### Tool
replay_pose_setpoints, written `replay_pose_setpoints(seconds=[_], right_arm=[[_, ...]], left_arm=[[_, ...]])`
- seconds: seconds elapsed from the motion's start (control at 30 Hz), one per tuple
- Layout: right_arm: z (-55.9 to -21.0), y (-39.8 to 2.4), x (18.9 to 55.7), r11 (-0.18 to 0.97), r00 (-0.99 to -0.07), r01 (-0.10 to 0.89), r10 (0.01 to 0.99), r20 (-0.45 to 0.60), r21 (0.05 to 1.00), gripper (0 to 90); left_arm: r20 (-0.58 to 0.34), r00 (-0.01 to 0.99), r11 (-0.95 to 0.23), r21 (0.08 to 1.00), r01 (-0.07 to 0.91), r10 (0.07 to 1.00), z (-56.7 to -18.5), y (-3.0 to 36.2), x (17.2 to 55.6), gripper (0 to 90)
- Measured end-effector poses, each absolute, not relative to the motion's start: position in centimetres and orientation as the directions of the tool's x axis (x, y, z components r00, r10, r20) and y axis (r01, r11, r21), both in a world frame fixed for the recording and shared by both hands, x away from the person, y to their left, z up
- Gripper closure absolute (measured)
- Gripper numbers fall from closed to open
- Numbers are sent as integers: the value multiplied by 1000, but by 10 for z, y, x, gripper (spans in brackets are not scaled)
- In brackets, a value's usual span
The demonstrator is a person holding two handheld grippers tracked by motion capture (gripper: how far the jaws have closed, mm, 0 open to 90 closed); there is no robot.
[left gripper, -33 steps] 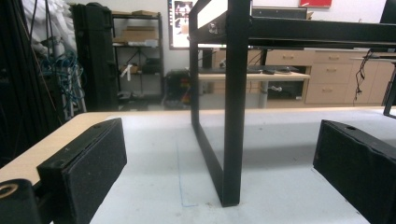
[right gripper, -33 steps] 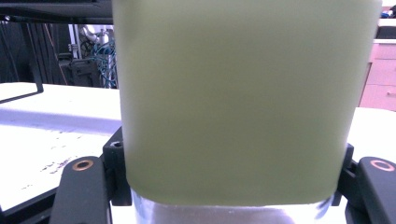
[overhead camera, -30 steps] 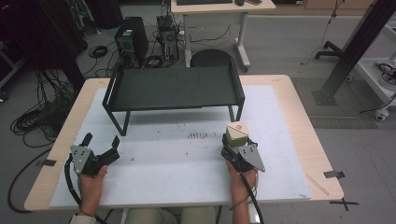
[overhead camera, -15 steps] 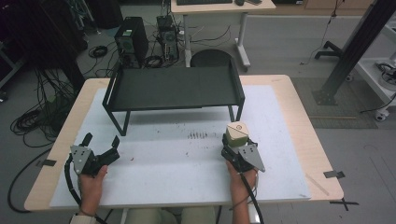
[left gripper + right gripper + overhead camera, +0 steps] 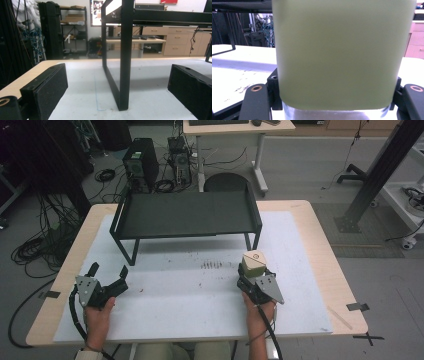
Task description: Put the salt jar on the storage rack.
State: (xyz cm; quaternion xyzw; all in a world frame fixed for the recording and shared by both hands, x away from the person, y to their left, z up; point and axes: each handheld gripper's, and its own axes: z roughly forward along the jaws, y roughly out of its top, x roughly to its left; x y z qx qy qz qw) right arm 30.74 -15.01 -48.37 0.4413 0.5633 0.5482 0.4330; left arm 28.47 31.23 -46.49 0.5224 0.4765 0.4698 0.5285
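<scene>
Pale green carton upright between the right gripper jaws, clamped from both sides, right of centre on the surface. Black rack behind. Left gripper jaws wide, empty, near the rack's leg.

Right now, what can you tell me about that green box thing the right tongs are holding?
The green box is a small, pale yellow-green block with rounded corners and a lighter top that bears a small round mark. It looks smooth and matte, maybe plastic. It stands upright, clamped between the jaws of the right tongs, just in front of the black rack. In the right gripper view its flat green face shows close up, with a silvery band under it. Whether it touches the white mat can't be told.
</scene>
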Motion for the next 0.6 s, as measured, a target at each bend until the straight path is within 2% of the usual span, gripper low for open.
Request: replay_pose_setpoints(seconds=[0.6], right_arm=[[-483, -151, 307, 7, -242, 28, 970, 0, 1000, 302]], left_arm=[[-12, 104, 12, 1000, 3, 994, -465, 312, 285, 33]])
